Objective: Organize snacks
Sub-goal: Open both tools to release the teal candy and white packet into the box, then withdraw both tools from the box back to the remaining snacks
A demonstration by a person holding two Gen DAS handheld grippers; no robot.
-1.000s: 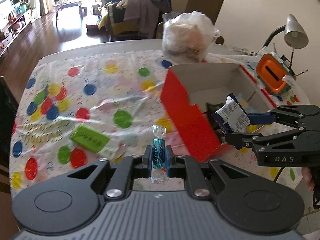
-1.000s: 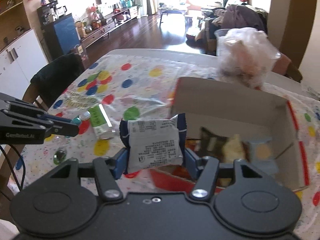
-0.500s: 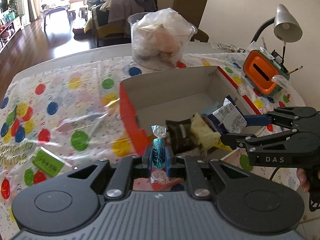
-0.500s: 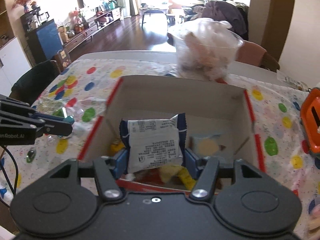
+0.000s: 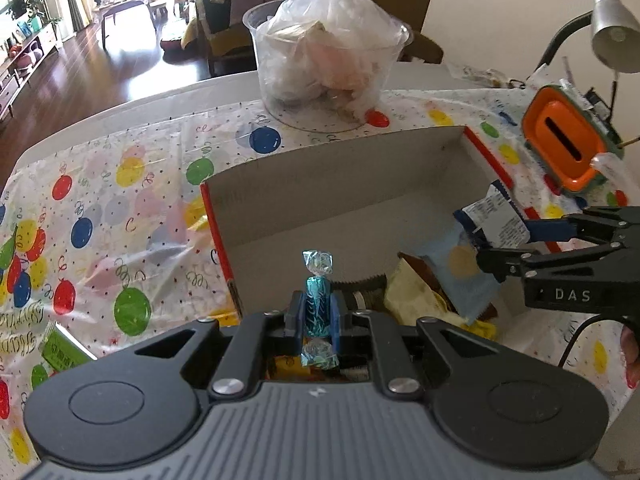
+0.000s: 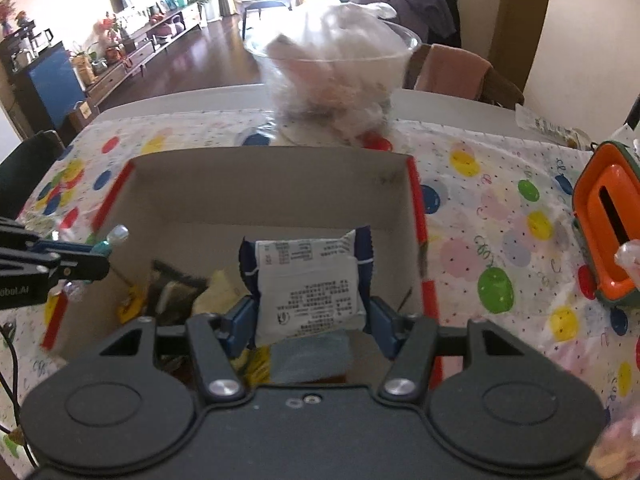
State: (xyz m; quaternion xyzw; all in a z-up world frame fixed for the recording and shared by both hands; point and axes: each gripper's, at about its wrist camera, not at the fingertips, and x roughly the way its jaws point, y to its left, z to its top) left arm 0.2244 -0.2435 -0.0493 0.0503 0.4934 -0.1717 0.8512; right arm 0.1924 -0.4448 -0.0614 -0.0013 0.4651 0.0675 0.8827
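Both grippers loaded, now poised over the snack box.

The left gripper [image 5: 316, 312] pinches a teal candy [image 5: 317, 304]; the right gripper [image 6: 310, 316] clamps a white snack packet [image 6: 308, 284]. A second ago both hung beside the red-edged box [image 5: 400, 168]; now each snack sits above its interior, so release looks near.

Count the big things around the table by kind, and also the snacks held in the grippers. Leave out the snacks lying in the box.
Held snacks: 2, the candy in the left gripper, the packet in the right gripper
Box: 1
Tub: 1
Lamp: 1
Orange case: 1
Total: 6
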